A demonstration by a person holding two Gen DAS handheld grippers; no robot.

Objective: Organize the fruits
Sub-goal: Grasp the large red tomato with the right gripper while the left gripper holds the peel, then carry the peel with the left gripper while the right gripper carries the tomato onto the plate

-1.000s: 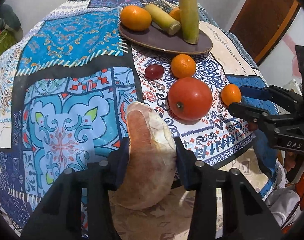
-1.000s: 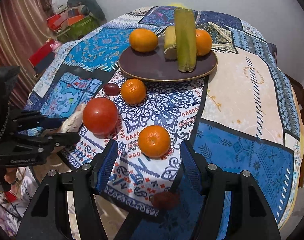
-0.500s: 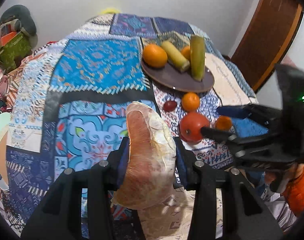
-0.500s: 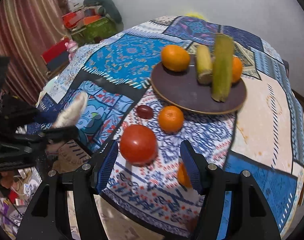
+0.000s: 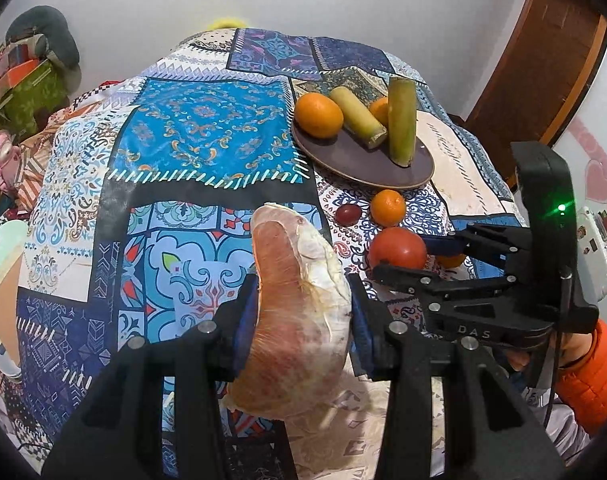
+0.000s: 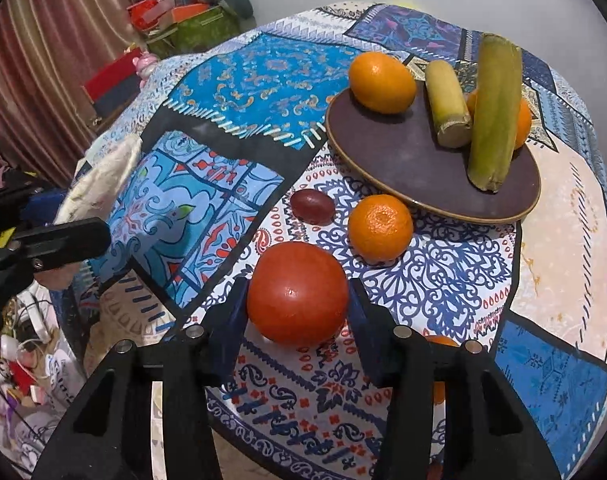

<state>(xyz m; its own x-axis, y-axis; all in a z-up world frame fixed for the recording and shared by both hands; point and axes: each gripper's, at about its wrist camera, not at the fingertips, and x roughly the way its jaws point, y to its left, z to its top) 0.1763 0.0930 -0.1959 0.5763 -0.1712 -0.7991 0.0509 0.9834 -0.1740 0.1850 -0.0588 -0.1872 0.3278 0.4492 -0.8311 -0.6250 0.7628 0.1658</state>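
Note:
My left gripper point(image 5: 301, 292) is shut on a peeled pink pomelo wedge point(image 5: 295, 312) and holds it above the near edge of the patterned table. The right wrist view shows that wedge point(image 6: 103, 180) at far left. My right gripper point(image 6: 299, 300) is low on the cloth with a red tomato point(image 6: 297, 292) between its fingers. Its jaws are closing and both blue pads touch the tomato's sides. The tomato point(image 5: 397, 248) rests on the cloth. A dark round plate point(image 6: 403, 160) behind it carries two oranges and two green-yellow cane pieces.
A loose mandarin point(image 6: 379, 228) and a small dark red fruit point(image 6: 312, 207) lie between the tomato and the plate. Another mandarin point(image 6: 439, 340) shows behind my right finger. An orange sleeve point(image 5: 591, 364) is at the right. Clutter fills the floor at left.
My right gripper moved left from the small mandarin to the red tomato, and its jaws narrowed onto it. My left gripper rose with the wedge, then stayed still.

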